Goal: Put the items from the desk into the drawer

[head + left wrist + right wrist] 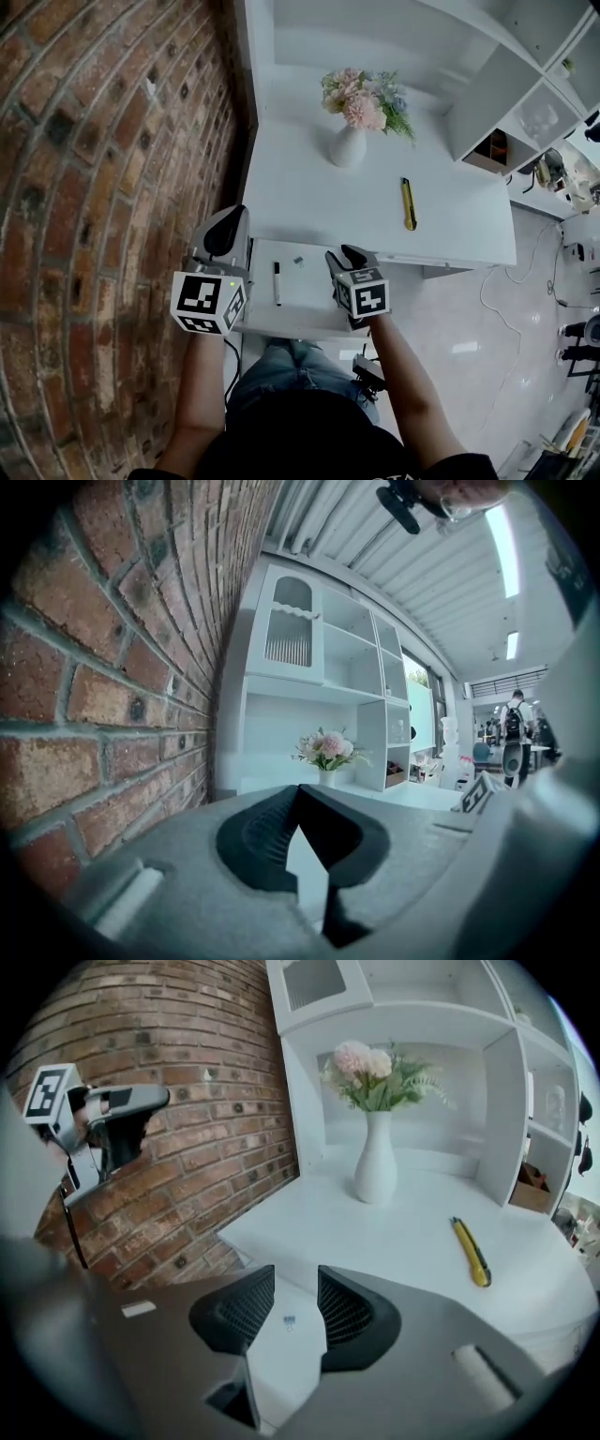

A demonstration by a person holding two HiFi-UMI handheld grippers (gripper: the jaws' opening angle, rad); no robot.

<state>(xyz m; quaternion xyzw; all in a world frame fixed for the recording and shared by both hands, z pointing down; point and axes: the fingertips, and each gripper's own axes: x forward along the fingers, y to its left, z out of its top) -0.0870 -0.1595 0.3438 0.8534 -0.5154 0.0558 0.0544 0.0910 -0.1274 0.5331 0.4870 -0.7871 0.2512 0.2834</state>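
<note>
- Left tongs (300,794): closed tip to tip, holding nothing; raised beside the brick wall (103,187).
- Right tongs (296,1277): jaws apart, nothing between them; held over the open drawer (309,305).
- Drawer: white, pulled out under the front edge of the worktop (309,197). It contained a black marker (277,283) lying lengthwise and a small clip (299,262) near it, not touching.
- Worktop: white, set against the wall.
- Yellow utility knife (409,203): lay flat on the worktop, right of centre, outside the drawer.
- White vase (348,147): upright, farther back, holding pink flowers (364,103).
- White shelf unit (506,84): stood behind and to the right.
</note>
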